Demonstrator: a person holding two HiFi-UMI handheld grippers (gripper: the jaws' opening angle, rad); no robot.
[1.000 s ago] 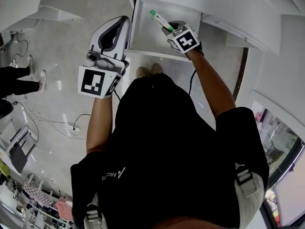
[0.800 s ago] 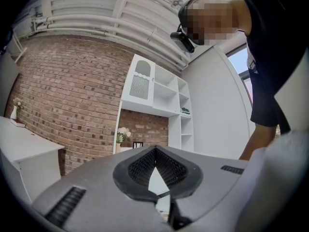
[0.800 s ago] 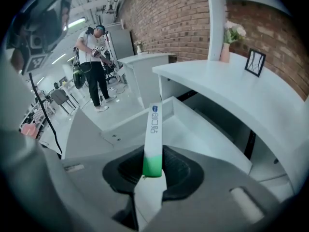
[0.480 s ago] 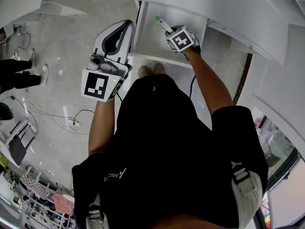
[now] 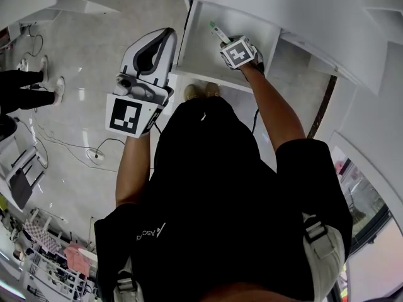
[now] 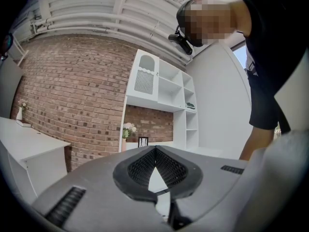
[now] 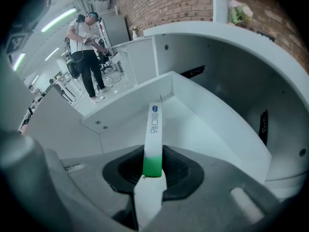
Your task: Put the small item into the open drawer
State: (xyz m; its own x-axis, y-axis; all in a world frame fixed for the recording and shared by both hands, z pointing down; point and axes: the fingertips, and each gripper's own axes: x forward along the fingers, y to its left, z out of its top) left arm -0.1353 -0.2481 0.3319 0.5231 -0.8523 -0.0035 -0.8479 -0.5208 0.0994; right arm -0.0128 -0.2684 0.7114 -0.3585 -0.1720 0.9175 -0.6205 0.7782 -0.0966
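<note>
Closest to the person, the left gripper (image 5: 162, 39) hangs just outside the open drawer's (image 7: 212, 124) side wall, over the room floor. Its fingers are pressed together on nothing. It has no part in this step and should stay clear of the drawer's front edge.

Further out, the right gripper (image 7: 153, 170) is held over the drawer with its fingers clenched on the green end of the small item (image 7: 153, 129). The item is a thin green-and-white strip or tube. Its white length sticks out past the fingertips above the drawer's bare white bottom, and it appears to touch nothing else.

The step in hand looks like the lowering and release. The item seems light and slim, so letting go from a height could make it bounce or skid. It would be better to bring the free end down close to the drawer bottom first, with the item tilted only slightly. The fingers can then open fully, so it does not cling to a pad.

Farther on, the item's tip points toward the drawer's far corner. It should stay short of the back wall and away from the side wall, so nothing knocks it askew.
</note>
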